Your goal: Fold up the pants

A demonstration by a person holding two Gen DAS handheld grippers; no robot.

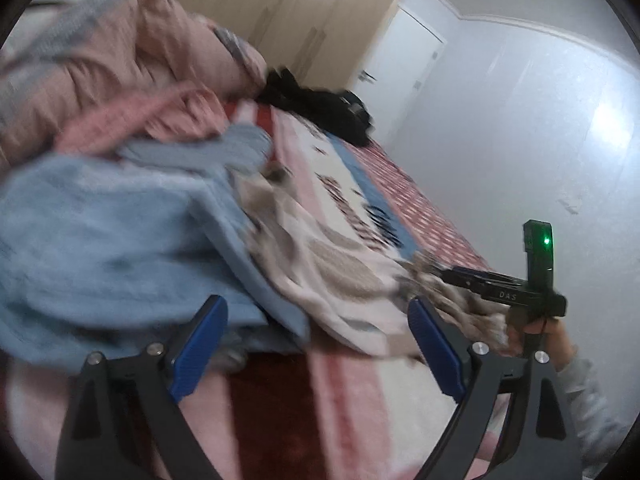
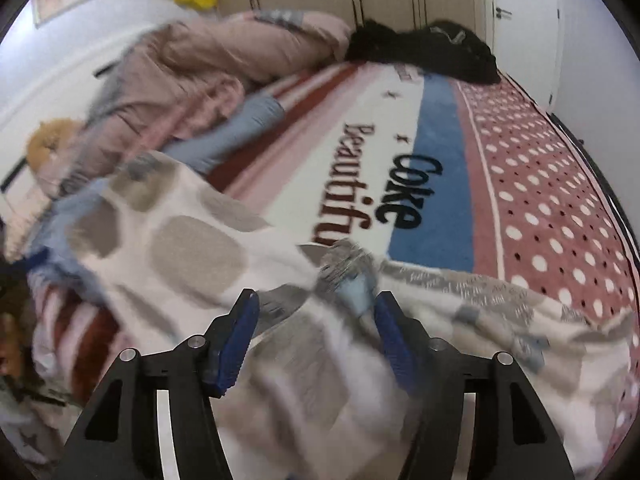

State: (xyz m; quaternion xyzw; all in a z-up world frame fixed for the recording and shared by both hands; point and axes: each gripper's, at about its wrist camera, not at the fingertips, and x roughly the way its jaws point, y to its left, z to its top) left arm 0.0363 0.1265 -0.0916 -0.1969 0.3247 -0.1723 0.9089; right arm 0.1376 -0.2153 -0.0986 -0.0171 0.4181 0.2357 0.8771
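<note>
Pants: we found the white fleece pants with grey-beige patches spread on the striped pink, white and blue bed blanket, beside a light blue garment.
Right gripper: we saw its 2 blue pads apart, pants fabric lying between them; no pad visibly pressed on it.
Left gripper: we saw its jaws wide apart, nothing between them, above the blanket near the pants' edge.
Background: we noted a pink quilt and a black garment at the far end.
Image quality: we recorded motion blur across the fabrics.
</note>
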